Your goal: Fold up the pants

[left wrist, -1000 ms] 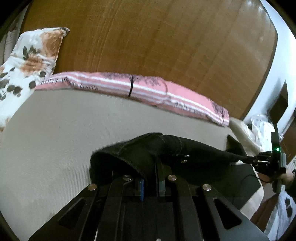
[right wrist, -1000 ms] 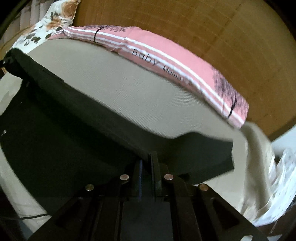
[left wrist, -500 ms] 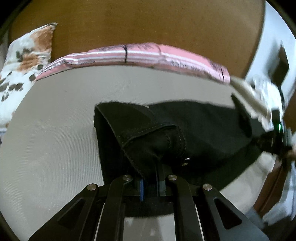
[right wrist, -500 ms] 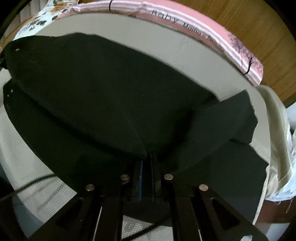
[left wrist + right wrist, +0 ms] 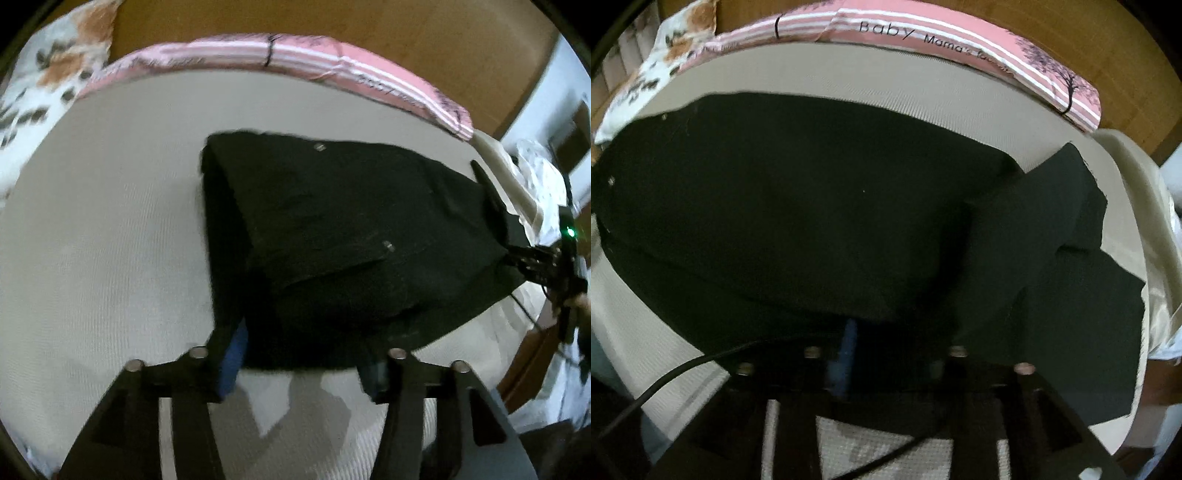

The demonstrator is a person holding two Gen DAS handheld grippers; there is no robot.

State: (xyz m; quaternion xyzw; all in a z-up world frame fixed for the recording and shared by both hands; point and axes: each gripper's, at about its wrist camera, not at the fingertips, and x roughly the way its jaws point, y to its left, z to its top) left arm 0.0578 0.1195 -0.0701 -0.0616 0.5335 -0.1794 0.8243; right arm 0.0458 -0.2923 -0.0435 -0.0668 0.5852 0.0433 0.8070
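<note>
Black pants (image 5: pixel 354 236) lie on the bed (image 5: pixel 110 229), folded over so that one layer sits on top of another. We see them spread flat on the pale grey sheet, near the middle of the bed. Two small shiny studs show on the top layer in the left wrist view. In the right wrist view the pants (image 5: pixel 812 206) fill most of the picture, and a loose leg end sticks out to the right, near the bed's edge.

Our left gripper (image 5: pixel 299 363) points down at the near edge of the pants. Its jaws are opening, with a wide gap between them. The cloth edge lies in that gap, but the fingers do not squeeze it. A blue pad shows on the left finger (image 5: pixel 231 354).

Our right gripper (image 5: pixel 886 354) also points down at the near edge of the pants. Its jaws are opening too, and the dark cloth lies loose between them. From the left wrist view we can see the right gripper at the far right end of the pants, with a small green light on it.

Behind the pants, a pink striped cloth (image 5: pixel 960 40) with writing runs along the far side of the bed. A flowery pillow (image 5: pixel 40 81) sits at the far left. A brown wooden wall (image 5: pixel 332 18) stands behind them. A black cable (image 5: pixel 683 373) crosses the sheet by our right gripper.
</note>
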